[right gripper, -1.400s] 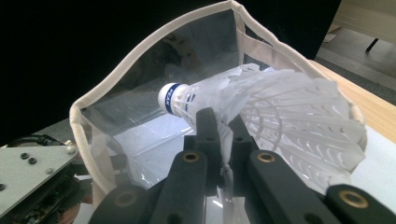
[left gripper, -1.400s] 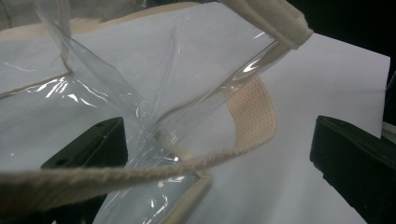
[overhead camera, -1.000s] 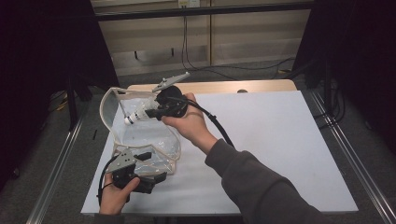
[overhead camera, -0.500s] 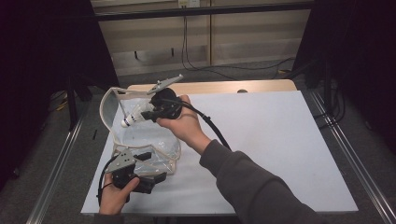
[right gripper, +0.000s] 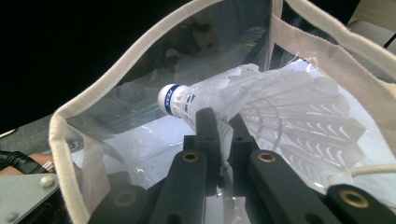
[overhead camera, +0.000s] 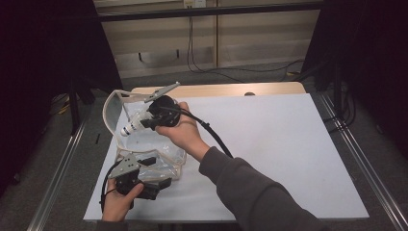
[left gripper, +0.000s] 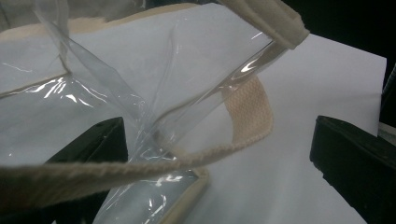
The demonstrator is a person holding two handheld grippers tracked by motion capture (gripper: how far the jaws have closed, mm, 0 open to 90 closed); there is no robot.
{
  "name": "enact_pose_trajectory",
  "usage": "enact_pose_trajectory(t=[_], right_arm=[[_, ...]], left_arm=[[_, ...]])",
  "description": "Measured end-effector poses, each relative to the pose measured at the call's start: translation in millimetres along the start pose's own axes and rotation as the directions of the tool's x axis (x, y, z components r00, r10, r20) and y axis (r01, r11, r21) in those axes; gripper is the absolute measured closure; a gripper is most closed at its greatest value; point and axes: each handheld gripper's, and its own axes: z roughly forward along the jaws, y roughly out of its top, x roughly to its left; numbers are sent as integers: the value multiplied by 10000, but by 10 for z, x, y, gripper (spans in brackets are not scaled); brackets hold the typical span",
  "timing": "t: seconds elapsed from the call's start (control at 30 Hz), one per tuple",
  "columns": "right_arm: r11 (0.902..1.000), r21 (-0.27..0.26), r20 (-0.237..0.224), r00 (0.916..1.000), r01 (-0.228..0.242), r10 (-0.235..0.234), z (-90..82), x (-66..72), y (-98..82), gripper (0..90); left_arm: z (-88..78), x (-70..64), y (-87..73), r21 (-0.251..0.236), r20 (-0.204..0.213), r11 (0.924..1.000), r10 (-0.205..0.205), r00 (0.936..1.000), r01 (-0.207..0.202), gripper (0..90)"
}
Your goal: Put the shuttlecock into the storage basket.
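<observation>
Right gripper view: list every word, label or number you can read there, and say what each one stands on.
"PEAK": white letters, running sideways, on the blue band round the shuttlecock cork.
A few more white marks on the blue band behind the cork: too small to read.
The clear bag and its cream trim carry no print.

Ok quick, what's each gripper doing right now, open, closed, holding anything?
Left gripper: open, jaws either side of the clear bag's edge, not pressing on it.
Right gripper: shut on the shuttlecock, over the bag's mouth.
</observation>
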Motion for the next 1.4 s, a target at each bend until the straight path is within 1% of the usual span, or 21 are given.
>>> enact_pose_trajectory(t=[0.03, 0.17, 0.3, 0.53, 0.67, 0.7, 0.8, 0.93, 0.97, 1.03, 1.07, 1.4], right_arm=[[10000, -12, -12, 10000, 12, -12, 15, -1, -5, 878], [10000, -1, -41, 10000, -83, 83, 55, 10, -20, 877], [10000, 43, -67, 9999, -75, 75, 94, 35, -24, 877], [9998, 77, 36, 9998, -195, 195, 150, 12, -43, 877], [9997, 167, 30, 9998, -193, 193, 191, 15, -58, 877], [9996, 164, 23, 9998, -209, 208, 199, 17, -59, 876], [9998, 154, 28, 9999, -153, 153, 211, 30, -54, 876], [9998, 140, 42, 9999, -163, 162, 220, 33, -48, 876], [9997, 155, 33, 9999, -169, 169, 225, 34, -49, 876], [9998, 156, 42, 9999, -159, 158, 232, 41, -48, 876], [9997, 152, 32, 9999, -165, 164, 233, 44, -46, 876], [10000, 94, 106, 9999, -23, 22, 239, 77, -38, 876]], left_arm=[[1, -5, 1, 17, -64, 10000, -15, 10000, 15, 41], [0, -3, -1, 11, -36, 10000, -1, 10000, 1, 41], [0, -5, 0, 5, -50, 10000, -24, 10000, 24, 41], [-2, -3, 0, 34, -42, 10000, 26, 10000, -26, 41], [0, -4, -1, 6, -38, 10000, -32, 10000, 32, 41], [-1, -1, -1, 38, -31, 10000, 28, 10000, -28, 41], [1, 0, -2, -1, 2, 10000, 16, 10000, -16, 41], [2, -4, -2, -7, -60, 10000, -41, 10000, 41, 41], [4, -2, -2, -18, -9, 10000, -18, 10000, 18, 41], [2, -6, -2, -15, -64, 10000, -33, 10000, 33, 41], [-1, -1, -1, 27, -42, 10000, 28, 10000, -28, 41], [-2, -9, -4, -45, -24, 10000, -45, 10000, 44, 41]])
